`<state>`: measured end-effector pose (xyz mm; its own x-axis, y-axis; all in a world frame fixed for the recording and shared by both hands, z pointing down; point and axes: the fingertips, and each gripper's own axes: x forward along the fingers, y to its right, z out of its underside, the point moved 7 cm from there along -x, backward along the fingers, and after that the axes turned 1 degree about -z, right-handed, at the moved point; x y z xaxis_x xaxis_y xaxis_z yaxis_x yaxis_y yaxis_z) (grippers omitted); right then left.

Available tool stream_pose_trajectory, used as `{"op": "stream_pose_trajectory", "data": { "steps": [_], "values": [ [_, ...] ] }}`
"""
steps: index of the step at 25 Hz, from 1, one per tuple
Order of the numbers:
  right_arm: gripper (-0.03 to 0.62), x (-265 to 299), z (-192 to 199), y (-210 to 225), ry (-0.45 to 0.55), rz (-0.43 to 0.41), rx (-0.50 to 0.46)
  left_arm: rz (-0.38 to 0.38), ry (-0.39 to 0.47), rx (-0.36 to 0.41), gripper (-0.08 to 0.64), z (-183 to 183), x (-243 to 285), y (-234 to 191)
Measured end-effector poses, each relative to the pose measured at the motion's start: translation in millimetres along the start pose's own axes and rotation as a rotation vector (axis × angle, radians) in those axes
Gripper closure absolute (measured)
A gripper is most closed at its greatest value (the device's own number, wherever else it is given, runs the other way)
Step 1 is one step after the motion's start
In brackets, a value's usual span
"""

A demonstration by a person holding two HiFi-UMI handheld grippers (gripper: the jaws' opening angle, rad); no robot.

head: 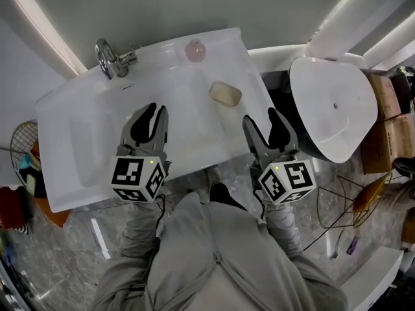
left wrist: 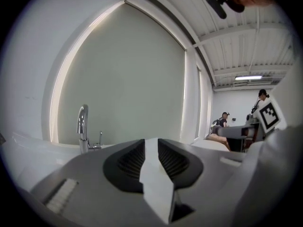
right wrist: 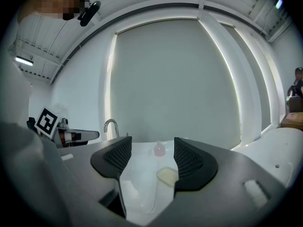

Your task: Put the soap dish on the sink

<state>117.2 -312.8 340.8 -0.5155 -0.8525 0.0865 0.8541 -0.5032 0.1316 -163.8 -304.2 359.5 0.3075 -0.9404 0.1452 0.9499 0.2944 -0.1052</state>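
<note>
The pale yellow oval soap dish [head: 225, 94] lies on the right ledge of the white sink [head: 84, 128], apart from both grippers. In the right gripper view the soap dish [right wrist: 166, 176] shows low between the jaws, close to the right one. My right gripper [head: 262, 123] [right wrist: 152, 148] hovers over the sink's front right corner, open and empty. My left gripper [head: 150, 115] [left wrist: 151, 143] hangs above the basin's front; its jaws stand a narrow gap apart with nothing in them.
A chrome faucet [head: 107, 58] [left wrist: 83, 126] [right wrist: 110, 126] stands at the back left. A pink bottle [head: 195, 49] [right wrist: 159, 149] sits on the back ledge. A white toilet lid [head: 334, 109], cardboard boxes [head: 389, 115] and a wire rack [head: 353, 203] crowd the right; a wire basket [head: 23, 141] is left.
</note>
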Motion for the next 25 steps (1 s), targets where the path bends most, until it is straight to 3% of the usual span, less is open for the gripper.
{"op": "stream_pose_trajectory", "data": {
  "steps": [3,7,10,14,25],
  "values": [
    [0.331,1.0,0.3,-8.7,0.003,-0.009,0.0,0.022,0.051,0.025,0.471,-8.1,-19.8,3.3],
    [0.331,1.9,2.6,-17.1,0.005,-0.015,-0.004,0.082,0.1,-0.002,0.471,-10.3,-37.1,6.9],
    [0.331,1.4,3.5,-22.5,0.002,-0.017,-0.01,0.093,0.107,0.038,0.469,-11.7,-45.4,10.0],
    [0.331,-0.1,5.1,-30.9,-0.004,-0.022,-0.023,0.097,0.11,0.15,0.471,-15.1,-51.6,19.1],
    [0.331,-7.2,5.0,-39.8,-0.011,-0.015,-0.053,0.12,0.13,0.185,0.471,-18.0,-54.2,30.0]
  ]
}}
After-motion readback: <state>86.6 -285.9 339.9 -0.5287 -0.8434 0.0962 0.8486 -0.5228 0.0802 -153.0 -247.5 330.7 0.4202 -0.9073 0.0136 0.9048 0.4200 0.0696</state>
